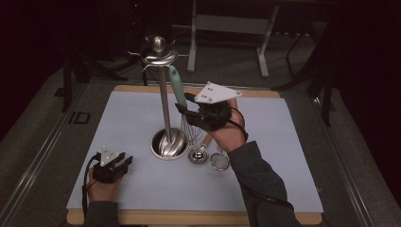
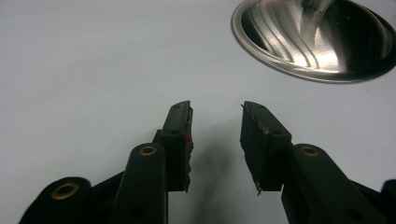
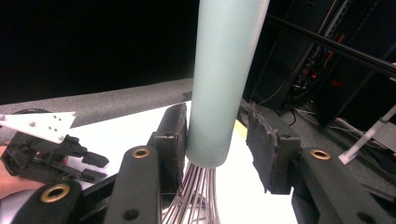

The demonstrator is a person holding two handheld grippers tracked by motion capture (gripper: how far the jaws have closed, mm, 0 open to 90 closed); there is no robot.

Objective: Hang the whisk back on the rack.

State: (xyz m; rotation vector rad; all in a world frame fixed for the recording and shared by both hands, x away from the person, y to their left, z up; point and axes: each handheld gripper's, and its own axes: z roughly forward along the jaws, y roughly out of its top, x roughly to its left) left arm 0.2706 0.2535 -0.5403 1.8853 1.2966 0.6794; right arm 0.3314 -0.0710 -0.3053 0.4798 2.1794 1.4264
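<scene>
Right gripper view: right gripper [image 3: 217,135] has its jaws spread around the whisk [image 3: 224,79], one touching its handle. Left gripper [image 2: 215,140] rests released on the mat [image 2: 93,70] near the stand [image 1: 165,94].

A pale mat [image 1: 142,179] covers the wooden surface [image 1: 189,218]; a grey metal frame [image 1: 231,23] stands on the dark floor behind.

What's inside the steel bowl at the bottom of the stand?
The stand's pole rises from the bowl; otherwise bare shiny steel shows. Its far right part is hidden behind the whisk.
</scene>
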